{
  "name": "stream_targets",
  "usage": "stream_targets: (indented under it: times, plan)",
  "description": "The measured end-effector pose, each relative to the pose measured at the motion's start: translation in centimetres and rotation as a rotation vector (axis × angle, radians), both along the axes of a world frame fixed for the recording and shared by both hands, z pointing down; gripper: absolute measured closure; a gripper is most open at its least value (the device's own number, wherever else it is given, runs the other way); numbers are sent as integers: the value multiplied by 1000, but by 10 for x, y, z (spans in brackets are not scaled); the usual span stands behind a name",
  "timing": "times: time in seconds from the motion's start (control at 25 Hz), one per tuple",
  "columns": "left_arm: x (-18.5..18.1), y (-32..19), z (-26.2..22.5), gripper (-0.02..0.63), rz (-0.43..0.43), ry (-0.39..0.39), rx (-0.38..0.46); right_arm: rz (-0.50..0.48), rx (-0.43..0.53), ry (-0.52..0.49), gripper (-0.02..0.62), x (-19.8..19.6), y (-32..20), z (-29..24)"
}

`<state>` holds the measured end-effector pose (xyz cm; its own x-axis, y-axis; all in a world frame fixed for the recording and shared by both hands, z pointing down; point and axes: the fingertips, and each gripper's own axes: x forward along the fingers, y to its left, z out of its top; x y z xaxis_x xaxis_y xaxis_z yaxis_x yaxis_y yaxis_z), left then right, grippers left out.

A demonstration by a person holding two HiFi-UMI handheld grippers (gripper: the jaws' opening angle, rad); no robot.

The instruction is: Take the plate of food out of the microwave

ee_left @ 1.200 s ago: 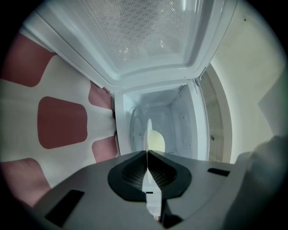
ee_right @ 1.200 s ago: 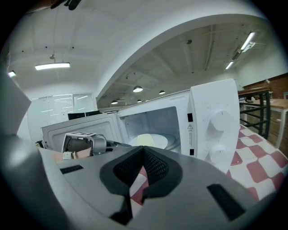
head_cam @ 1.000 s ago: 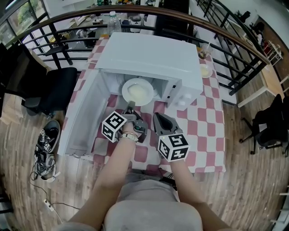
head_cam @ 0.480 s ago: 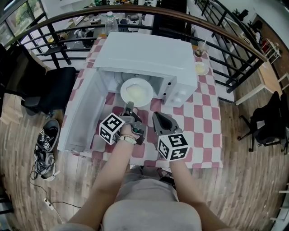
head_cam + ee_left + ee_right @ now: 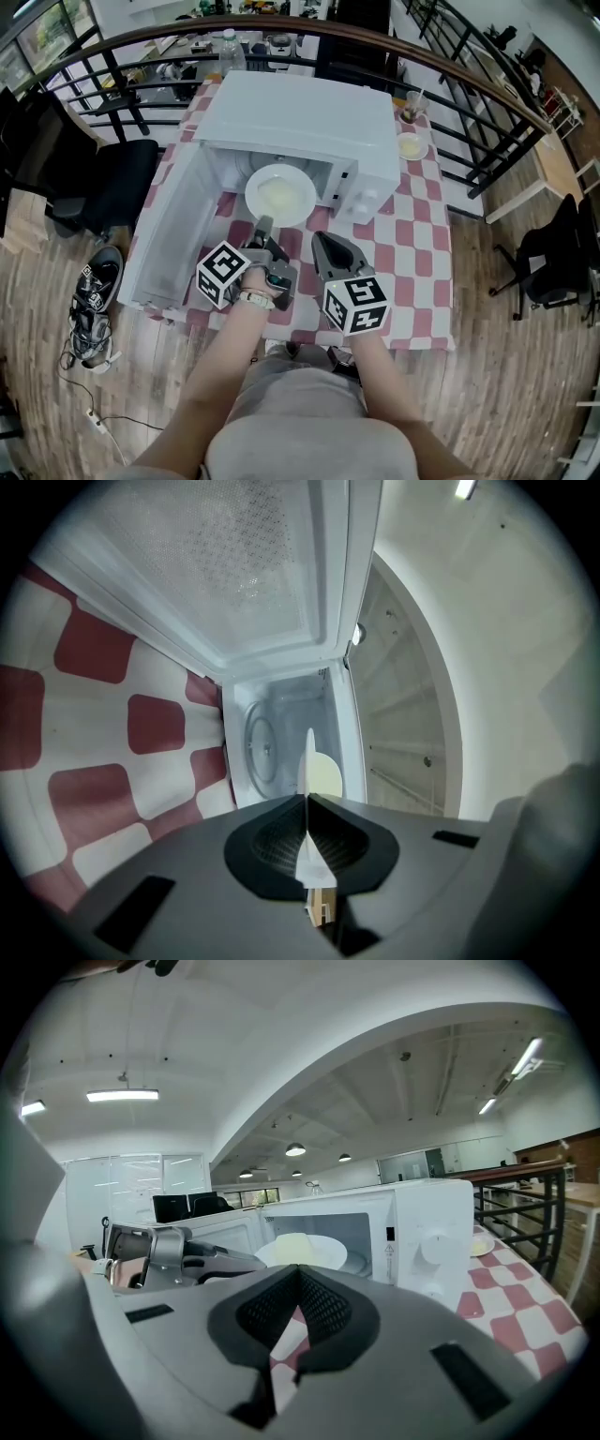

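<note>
Edge-on, the round white plate (image 5: 308, 757) shows only a thin sliver, its rim pinched in the left claw (image 5: 307, 799); the right claw (image 5: 298, 1269) is closed on nothing.

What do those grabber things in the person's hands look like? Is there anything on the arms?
The left hand-held gripper and the right hand-held gripper are grey, wedge-shaped tools with dark, mesh-patterned pads. Each carries a white cube printed with black square markers. The arms have no sleeves, and a light wristband circles the left wrist.
</note>
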<state>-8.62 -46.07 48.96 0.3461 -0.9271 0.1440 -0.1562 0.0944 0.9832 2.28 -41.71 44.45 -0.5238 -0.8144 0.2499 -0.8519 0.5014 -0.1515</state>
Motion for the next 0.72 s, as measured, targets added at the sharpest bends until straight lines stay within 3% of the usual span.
stream_targets:
  times: [0.72]
  plan:
    - [23, 44, -30, 595, 41, 26, 44, -48, 67, -1, 569, 31, 20, -38]
